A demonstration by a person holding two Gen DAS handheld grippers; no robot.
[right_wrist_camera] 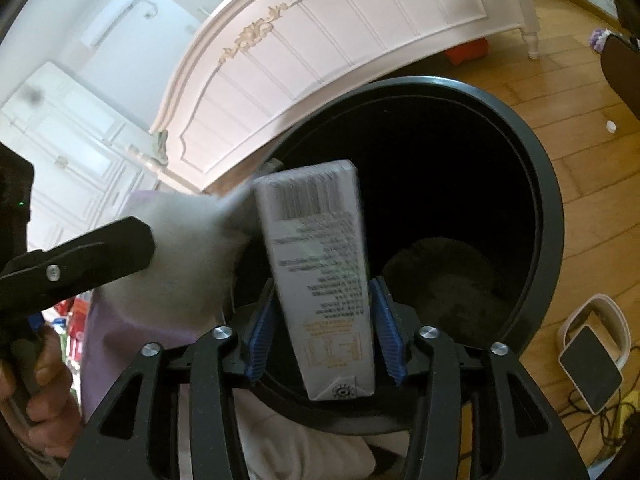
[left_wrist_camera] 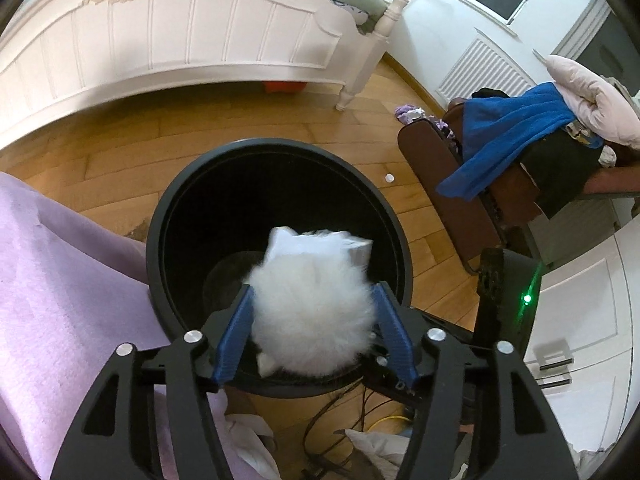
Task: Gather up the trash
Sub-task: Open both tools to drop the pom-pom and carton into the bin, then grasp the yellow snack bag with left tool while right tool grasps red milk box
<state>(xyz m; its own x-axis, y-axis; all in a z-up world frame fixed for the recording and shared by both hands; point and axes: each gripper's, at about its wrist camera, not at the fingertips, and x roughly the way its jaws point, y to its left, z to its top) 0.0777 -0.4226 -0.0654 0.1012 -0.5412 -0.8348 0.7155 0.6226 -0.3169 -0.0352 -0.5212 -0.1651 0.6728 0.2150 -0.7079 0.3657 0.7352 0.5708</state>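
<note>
Wood floor (left_wrist_camera: 120, 152): black bin (left_wrist_camera: 276, 152), small white cap (left_wrist_camera: 389, 178), chair (left_wrist_camera: 460, 184).

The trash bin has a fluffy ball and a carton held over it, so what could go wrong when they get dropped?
1. The fluffy ball sits near the bin's close rim, so it might catch the edge and fall outside.
2. The carton almost touches the ball, so they might bump.
3. The left hand-held gripper and right hand-held gripper crowd one opening and could knock together.

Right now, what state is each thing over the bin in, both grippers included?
Round black trash bin: open, upright.
Fluffy white ball: gripped over the bin.
Grey printed carton: gripped over the bin.
Left gripper: shut on the ball.
Right gripper: shut on the carton.
</note>
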